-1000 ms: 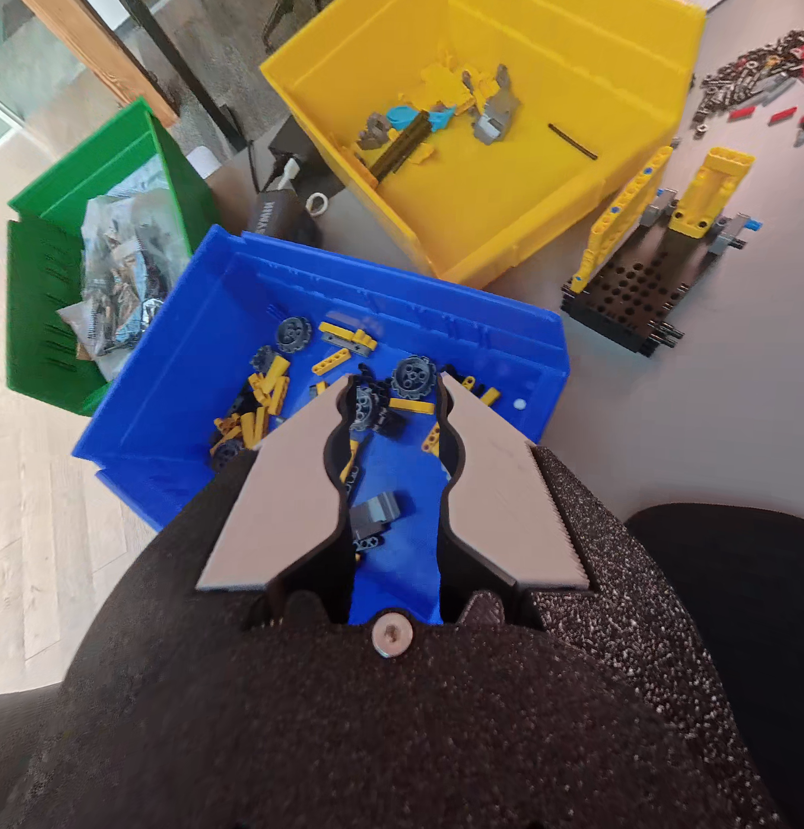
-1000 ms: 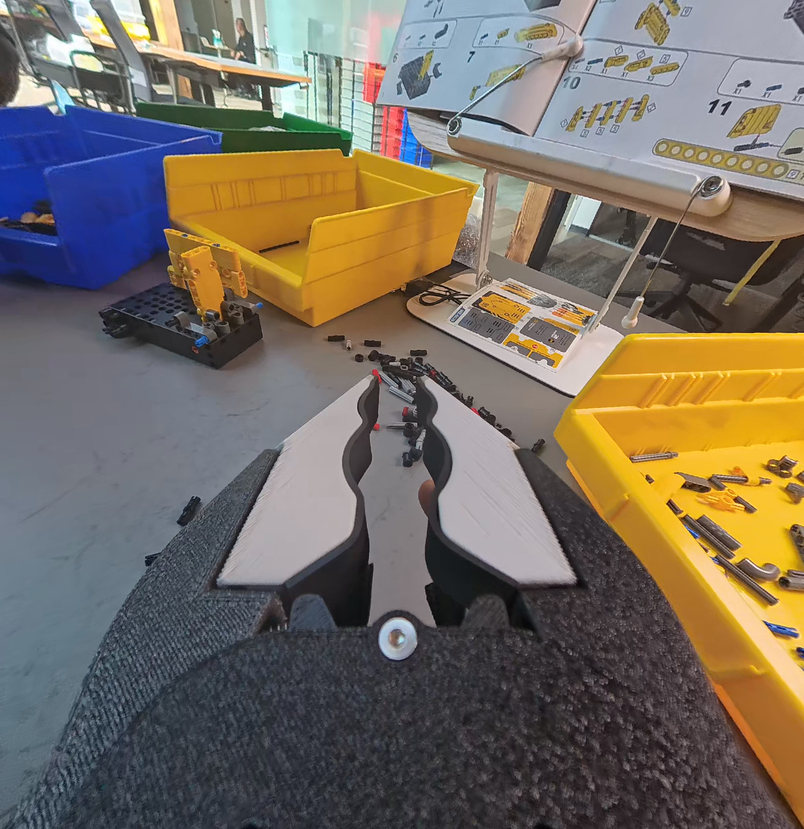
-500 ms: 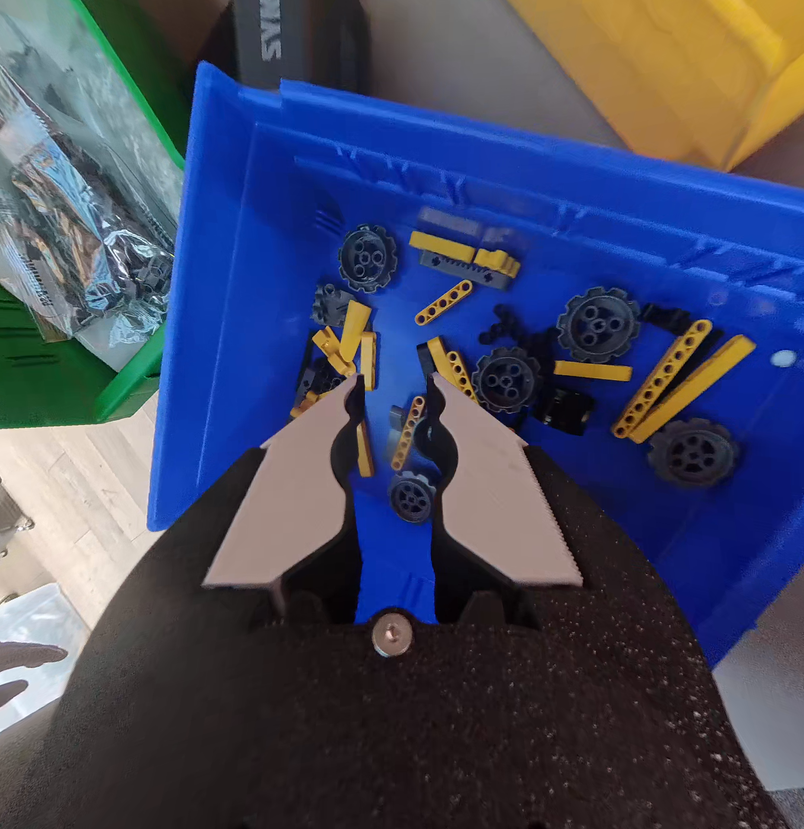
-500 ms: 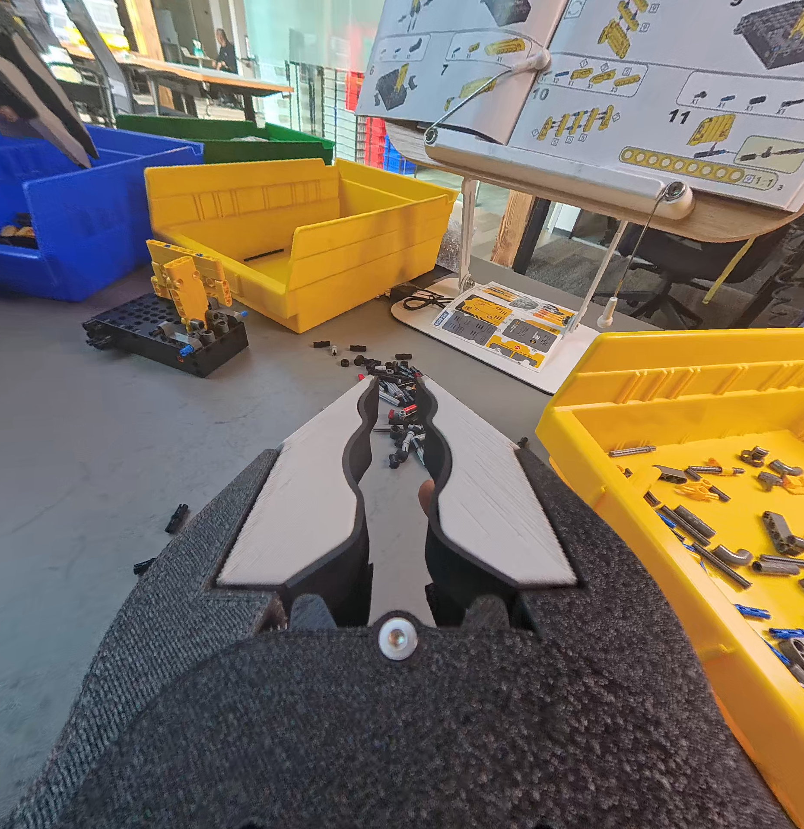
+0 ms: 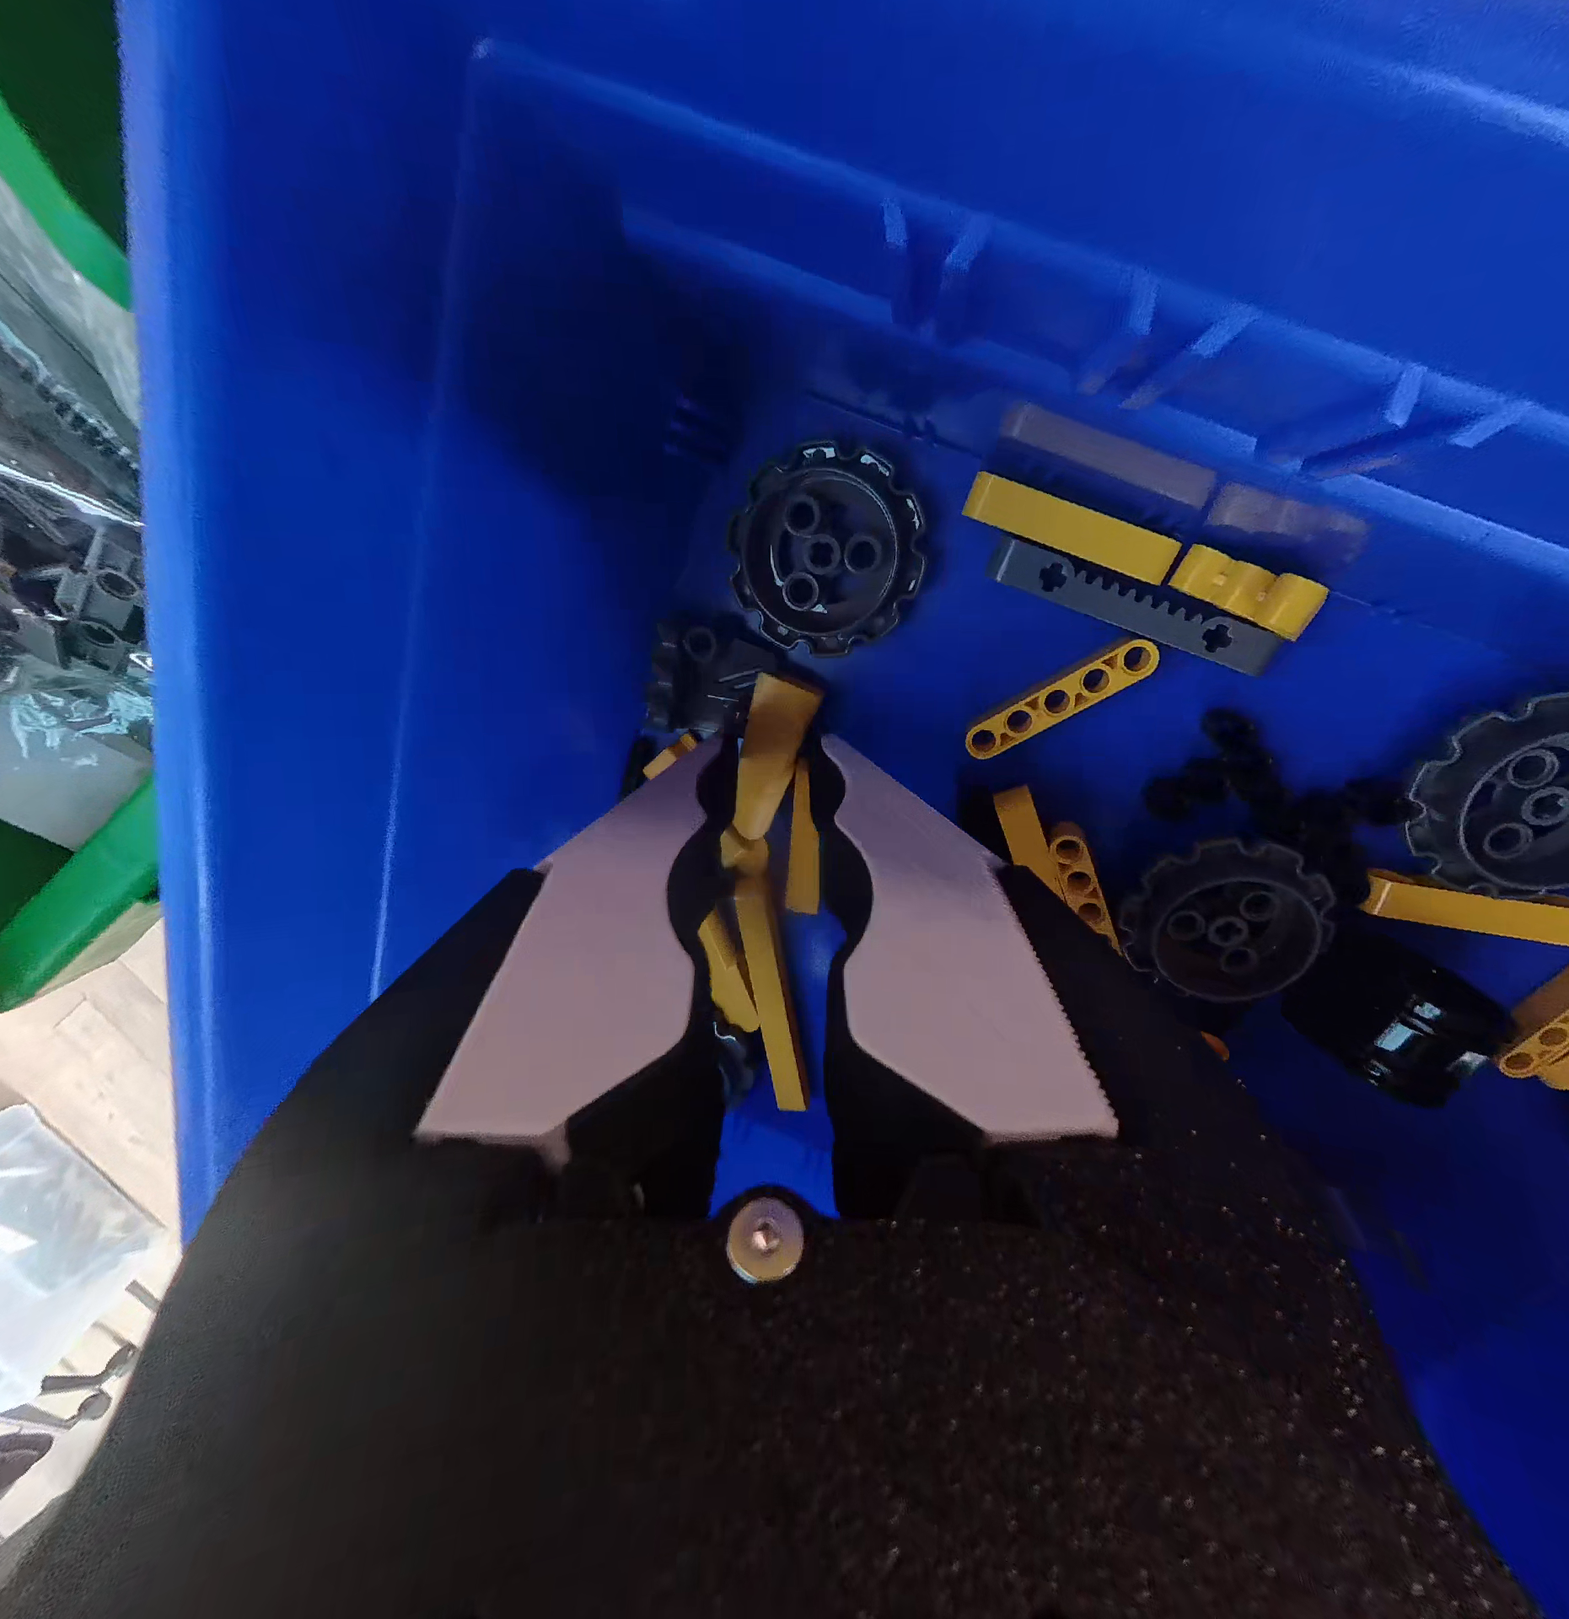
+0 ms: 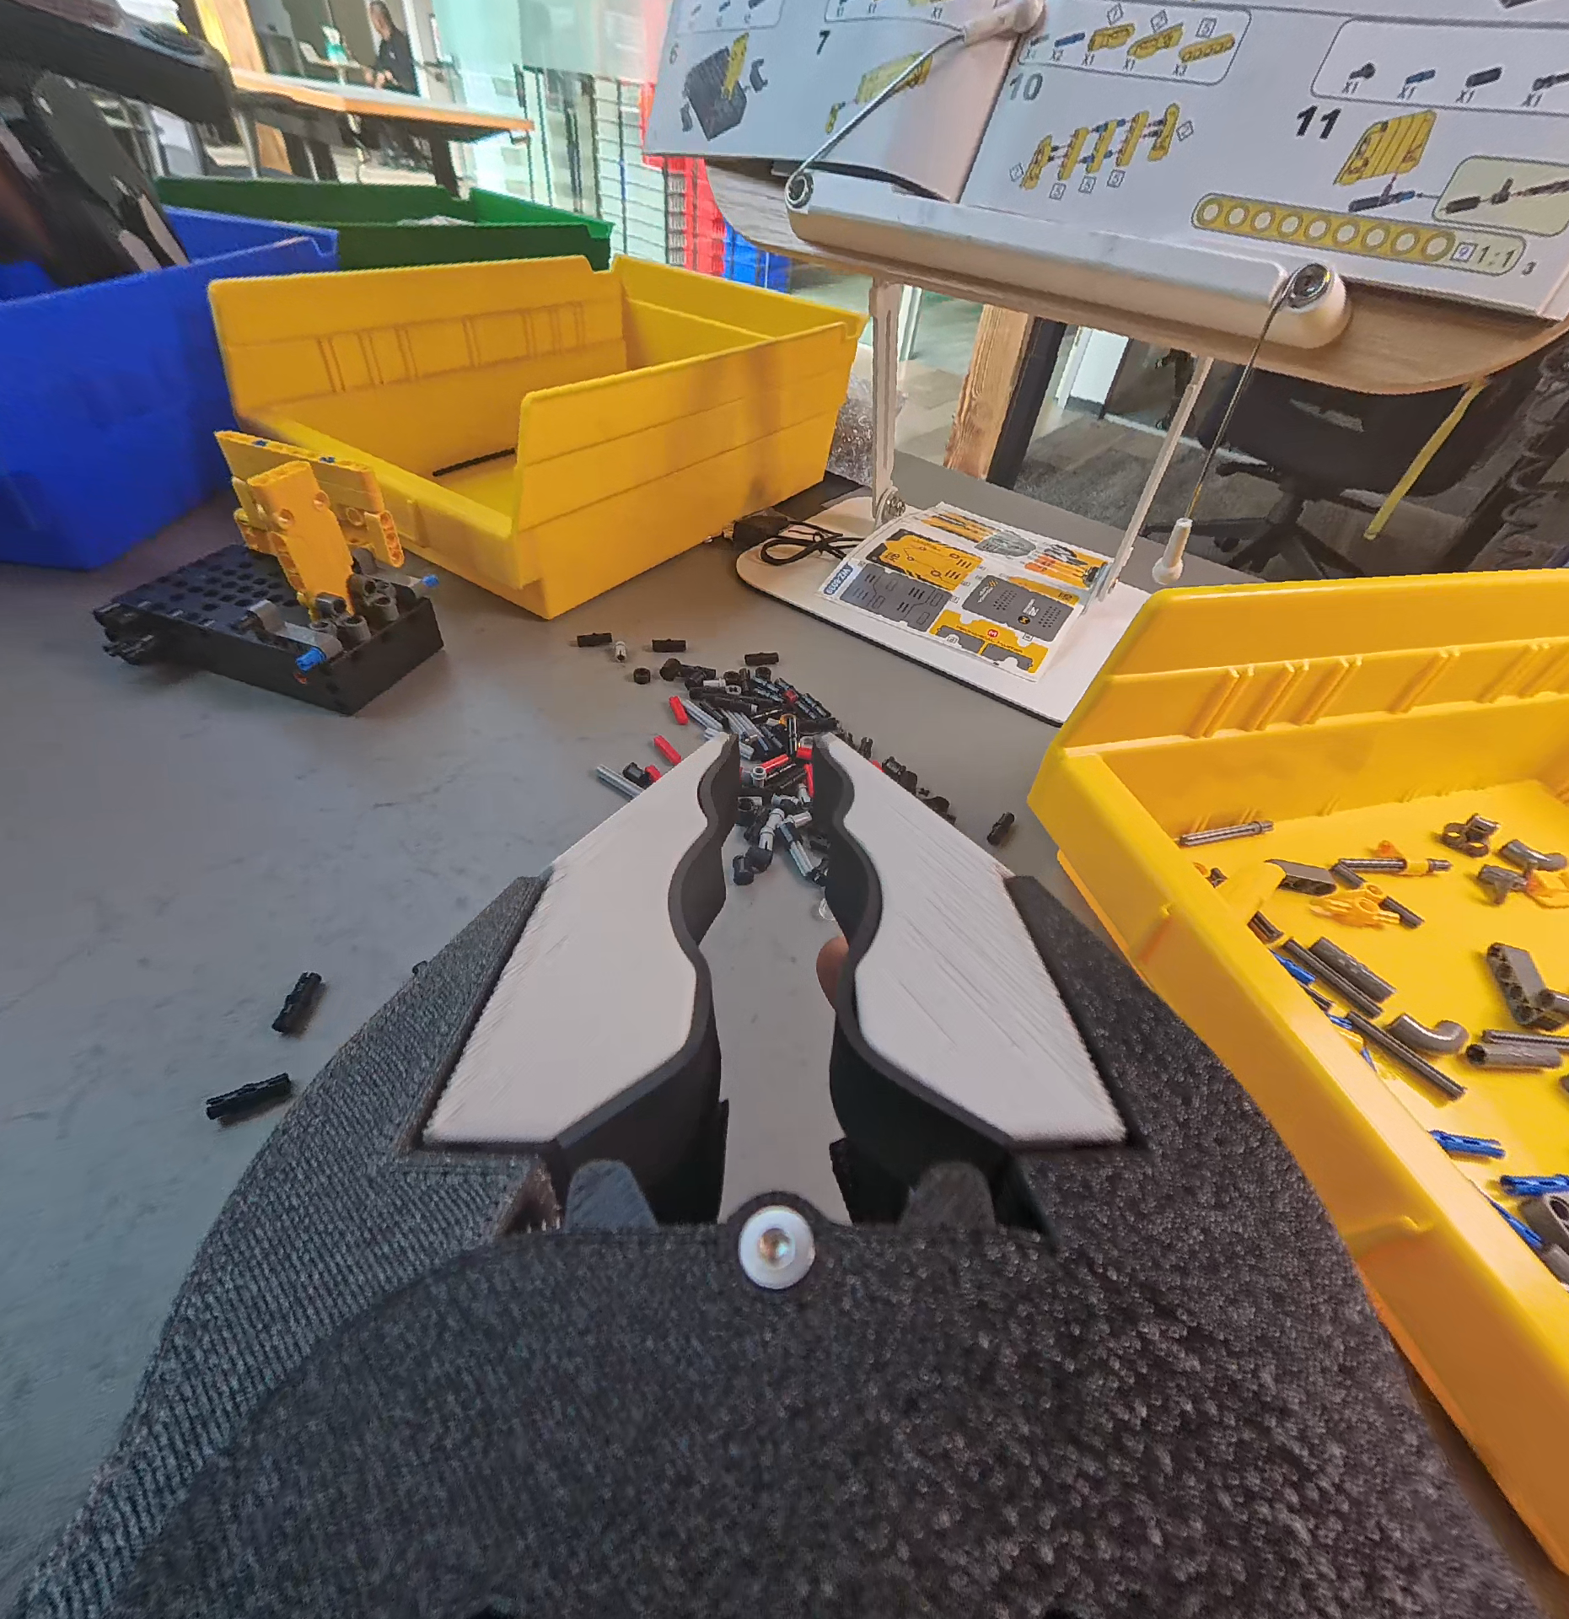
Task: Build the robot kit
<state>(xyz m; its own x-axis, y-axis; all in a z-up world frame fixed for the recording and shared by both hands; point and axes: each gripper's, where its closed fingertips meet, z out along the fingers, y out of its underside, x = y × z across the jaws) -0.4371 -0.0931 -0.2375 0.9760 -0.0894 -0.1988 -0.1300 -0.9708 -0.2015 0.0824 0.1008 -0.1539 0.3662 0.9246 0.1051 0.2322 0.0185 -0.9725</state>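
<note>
The left claw (image 5: 770, 762) was low inside the blue plastic bin (image 5: 535, 368), at the middle of the left wrist frame, its jaws a little apart around a small heap of yellow plastic beams (image 5: 759, 885); whether the fingers already pressed on them, I cannot tell. Just above its tips lay a dark grey toothed wheel (image 5: 826, 550), and at the upper right a grey toothed rack bar (image 5: 1131, 604). The pieces were probably kept in the bin so that they would not scatter. The right claw (image 6: 770, 758) hovered with jaws partly open and held nothing, above a pile of small black, red and grey pins (image 6: 763, 745) on the grey surface (image 6: 194, 832), between the two yellow plastic bins (image 6: 675, 464). Compared with half a second earlier, the left claw had gone deeper and towards the left wall of the bin, so the pieces looked larger, while the right claw had come slightly nearer to the pins.
</note>
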